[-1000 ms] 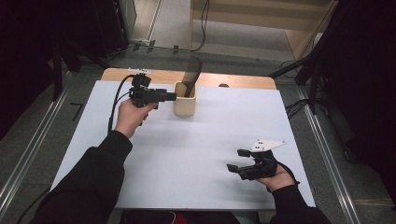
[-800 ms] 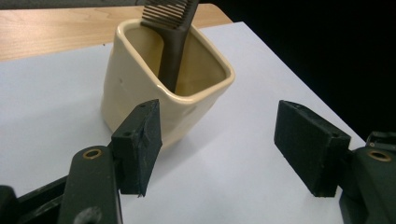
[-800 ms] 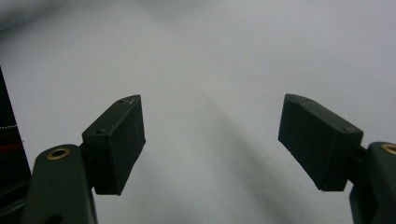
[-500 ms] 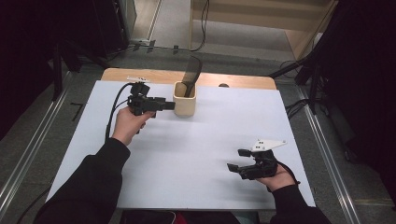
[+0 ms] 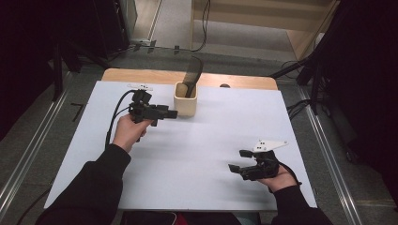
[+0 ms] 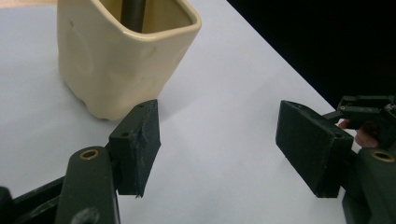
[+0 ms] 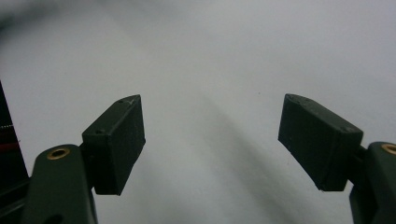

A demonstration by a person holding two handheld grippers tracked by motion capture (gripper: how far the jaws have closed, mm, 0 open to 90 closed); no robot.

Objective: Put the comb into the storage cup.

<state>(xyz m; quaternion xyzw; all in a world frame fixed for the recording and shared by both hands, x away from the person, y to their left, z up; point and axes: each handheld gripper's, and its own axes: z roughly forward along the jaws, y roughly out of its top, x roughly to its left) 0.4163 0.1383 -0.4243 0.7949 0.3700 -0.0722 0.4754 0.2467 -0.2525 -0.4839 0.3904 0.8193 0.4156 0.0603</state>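
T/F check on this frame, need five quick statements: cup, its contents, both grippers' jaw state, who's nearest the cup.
1. The cream cup stands upright on the white table. True.
2. The cup is empty. False: a dark utensil handle sticks out of it.
3. The left gripper is shut on the cup. False: its jaws stand apart, with the cup just beyond one of them.
4. The right gripper is open with nothing between its jaws. True.
5. The right gripper is the one nearest the cup. False: the left one is; the right sits near the table's front edge.
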